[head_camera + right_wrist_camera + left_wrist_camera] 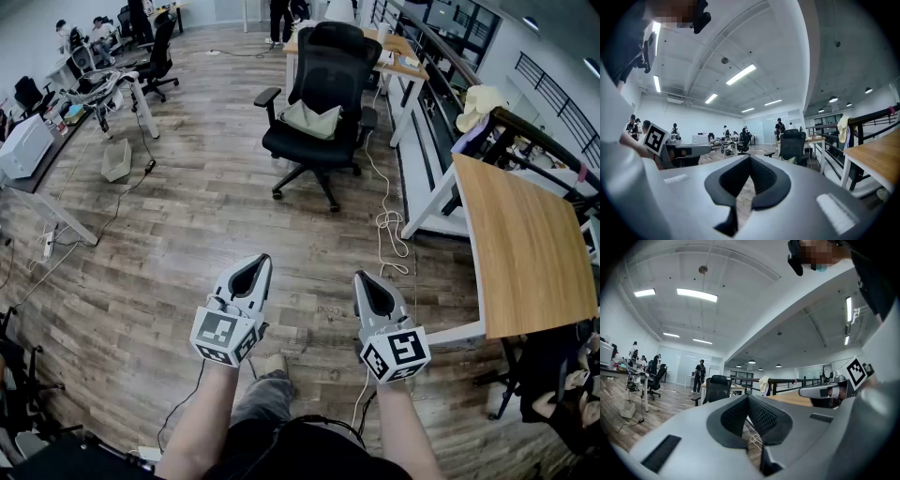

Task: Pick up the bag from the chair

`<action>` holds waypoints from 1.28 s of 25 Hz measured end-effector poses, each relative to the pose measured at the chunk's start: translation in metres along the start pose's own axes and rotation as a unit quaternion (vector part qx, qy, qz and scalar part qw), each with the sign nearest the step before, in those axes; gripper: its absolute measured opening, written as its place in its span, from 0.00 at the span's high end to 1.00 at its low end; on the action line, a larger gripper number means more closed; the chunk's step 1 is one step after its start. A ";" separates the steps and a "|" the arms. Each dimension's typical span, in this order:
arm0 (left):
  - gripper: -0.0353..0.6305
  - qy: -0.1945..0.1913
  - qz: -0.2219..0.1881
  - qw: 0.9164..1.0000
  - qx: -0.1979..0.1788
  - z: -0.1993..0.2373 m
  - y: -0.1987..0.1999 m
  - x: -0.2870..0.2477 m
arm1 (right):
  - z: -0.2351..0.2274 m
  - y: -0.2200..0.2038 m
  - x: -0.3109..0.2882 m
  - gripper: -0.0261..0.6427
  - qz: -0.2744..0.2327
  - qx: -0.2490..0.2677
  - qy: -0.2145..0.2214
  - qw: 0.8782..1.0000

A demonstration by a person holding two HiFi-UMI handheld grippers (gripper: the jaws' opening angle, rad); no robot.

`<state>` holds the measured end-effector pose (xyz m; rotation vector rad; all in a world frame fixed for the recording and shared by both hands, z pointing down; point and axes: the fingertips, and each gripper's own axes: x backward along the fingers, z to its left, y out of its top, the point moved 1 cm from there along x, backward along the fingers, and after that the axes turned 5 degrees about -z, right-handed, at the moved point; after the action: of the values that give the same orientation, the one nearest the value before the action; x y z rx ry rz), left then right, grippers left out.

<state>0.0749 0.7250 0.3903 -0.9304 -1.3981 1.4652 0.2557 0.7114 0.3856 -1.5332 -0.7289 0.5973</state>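
bag point(311, 120): pale, soft pouch on the seat of the black office chair point(323, 66), leaning back toward the backrest; also visible from the right gripper view point(790, 160)
bag long axis: runs side to side across the seat, as seen from the head view
bearing: straight ahead of both grippers, well apart from them, with open wood floor point(187, 225) between
left gripper point(263, 260): jaws closed tip to tip, nothing between them point(749, 398); held level, aimed slightly right of the bag
right gripper point(360, 277): same, jaws together and empty point(750, 159); held level, aimed slightly left of the bag
nearer hand: about even, bag sits between the two aim lines; can't call it
judgement: approach not started; whoever takes it must walk up and open the jaws first, then come in across the short side of the bag
obstacle: white cable point(389, 225) looped on the floor right of the path, beside the wooden table point(525, 234); trip risk
writing: none legible on bag or chair; only the square black-and-white markers on the gripper cubes, no brand visible
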 end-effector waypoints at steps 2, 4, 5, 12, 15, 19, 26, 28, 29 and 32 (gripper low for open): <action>0.95 -0.001 0.002 1.000 0.000 0.022 -0.002 -0.013 | -0.003 -0.003 -0.025 0.95 0.002 -0.001 -0.003 1.000; 0.95 -0.001 0.005 1.000 0.002 0.043 -0.005 -0.026 | -0.005 -0.007 -0.047 0.95 0.004 -0.001 -0.007 1.000; 0.95 0.000 0.006 1.000 0.004 0.053 -0.006 -0.031 | -0.006 -0.009 -0.057 0.95 0.005 -0.001 -0.009 1.000; 0.95 -0.012 -0.003 1.000 0.006 0.097 -0.003 -0.062 | -0.009 -0.011 -0.103 0.95 0.003 0.002 -0.022 1.000; 0.95 -0.015 -0.007 1.000 0.004 0.108 0.001 -0.074 | -0.014 -0.012 -0.116 0.95 0.005 0.002 -0.023 1.000; 0.95 -0.020 -0.015 1.000 0.005 0.121 0.005 -0.090 | -0.023 -0.008 -0.137 0.95 0.000 0.000 -0.022 1.000; 0.95 -0.017 -0.010 1.000 0.016 0.162 -0.003 -0.124 | -0.044 -0.016 -0.195 0.95 0.002 -0.008 -0.013 1.000; 0.95 -0.008 -0.006 1.000 0.017 0.178 -0.004 -0.141 | -0.052 -0.021 -0.217 0.95 0.005 -0.011 -0.007 1.000; 0.95 -0.004 -0.005 1.000 0.017 0.185 -0.005 -0.150 | -0.056 -0.022 -0.227 0.95 0.007 -0.013 -0.004 1.000; 0.95 0.000 -0.002 1.000 0.019 0.201 -0.004 -0.180 | -0.074 -0.024 -0.257 0.95 0.011 -0.019 0.002 1.000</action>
<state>-0.0544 0.4882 0.4014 -0.9033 -1.3661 1.4840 0.1378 0.4713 0.4043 -1.5787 -0.7248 0.5981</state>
